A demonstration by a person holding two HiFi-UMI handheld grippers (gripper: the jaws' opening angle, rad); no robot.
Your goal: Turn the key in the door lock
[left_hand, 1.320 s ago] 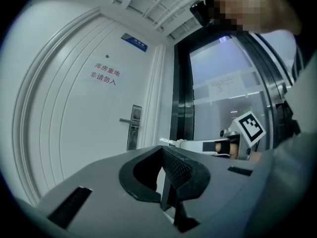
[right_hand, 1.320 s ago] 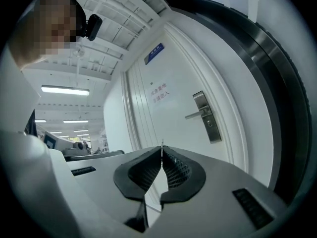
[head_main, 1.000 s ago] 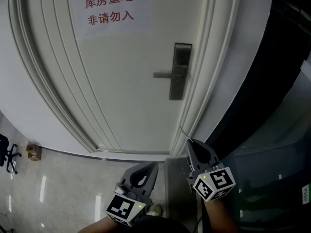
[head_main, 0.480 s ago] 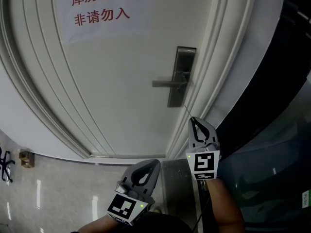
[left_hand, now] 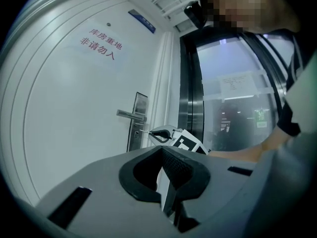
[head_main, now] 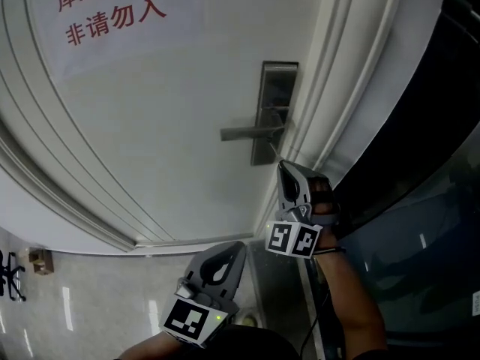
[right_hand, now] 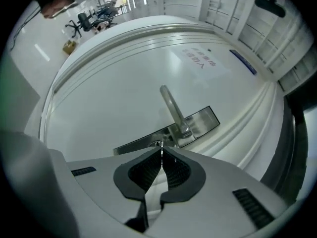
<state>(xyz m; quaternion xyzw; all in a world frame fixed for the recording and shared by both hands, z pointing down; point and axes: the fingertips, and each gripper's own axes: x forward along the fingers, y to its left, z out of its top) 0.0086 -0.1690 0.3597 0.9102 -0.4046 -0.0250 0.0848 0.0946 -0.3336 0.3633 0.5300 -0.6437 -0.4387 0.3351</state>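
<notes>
A white door carries a steel lock plate (head_main: 276,103) with a lever handle (head_main: 247,133). My right gripper (head_main: 283,168) is raised just under the plate's lower end, shut on a thin key (right_hand: 161,151). The key's tip is close to the keyhole (right_hand: 157,144) below the handle (right_hand: 171,106); whether it is inside I cannot tell. In the left gripper view the key (left_hand: 143,131) points at the plate (left_hand: 136,120). My left gripper (head_main: 232,249) hangs low and well back from the door, its jaws shut on nothing.
Red printed characters (head_main: 112,13) sit high on the door. A moulded white frame (head_main: 352,73) runs to the right of the lock, with dark glass (head_main: 427,201) beyond it. A grey tiled floor (head_main: 90,298) lies below, with an office chair (head_main: 11,283) at far left.
My right gripper has risen with the key from near the door's foot to just under the lock plate. The head view has drawn closer to the door. The left gripper has stayed low.
</notes>
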